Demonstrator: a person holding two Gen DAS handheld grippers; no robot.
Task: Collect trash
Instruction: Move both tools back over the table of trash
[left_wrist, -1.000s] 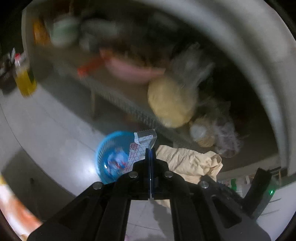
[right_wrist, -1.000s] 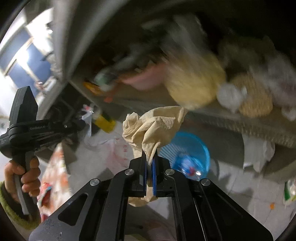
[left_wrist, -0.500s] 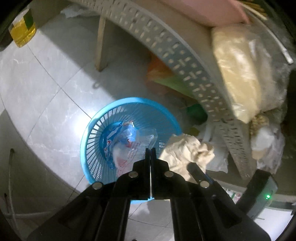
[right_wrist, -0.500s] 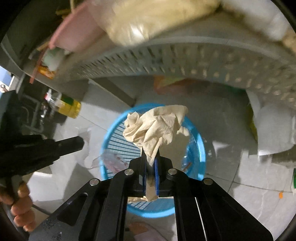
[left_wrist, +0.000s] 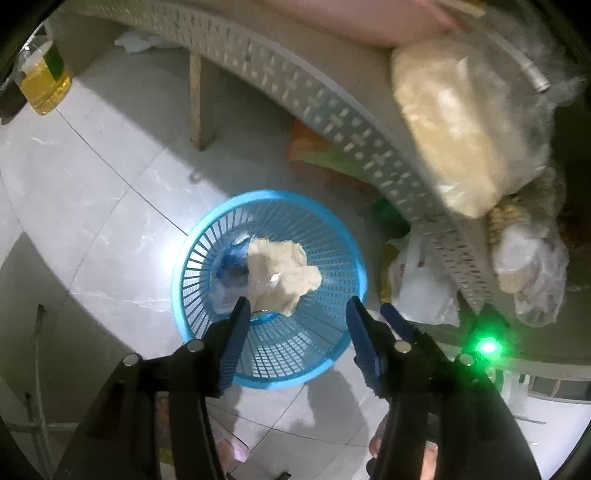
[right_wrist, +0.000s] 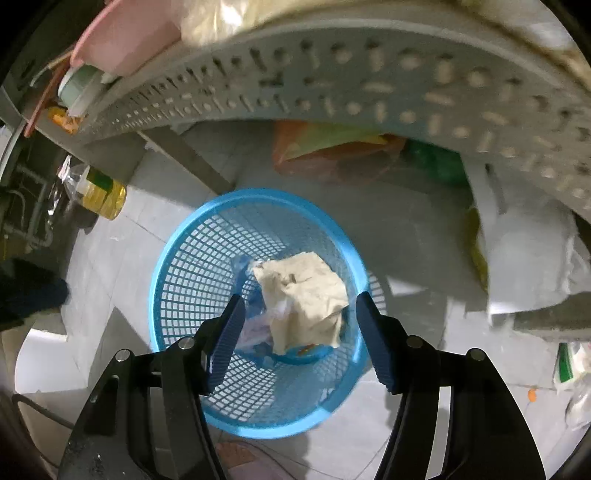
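— Crumpled paper (left_wrist: 280, 273): where did it lie?
— Inside the blue basket (left_wrist: 192, 258), on top of a blue wrapper (right_wrist: 242, 267), free of both tools.
— And the tools?
— The left tool (left_wrist: 295, 310) and the right tool (right_wrist: 297, 302) both hung above the basket, jaws spread wide, gripping nothing.
— Around the basket?
— It stood on the tiled floor (left_wrist: 92, 206), beside the perforated grey bench (right_wrist: 369, 81); an oil bottle (right_wrist: 103, 192) stood well apart.
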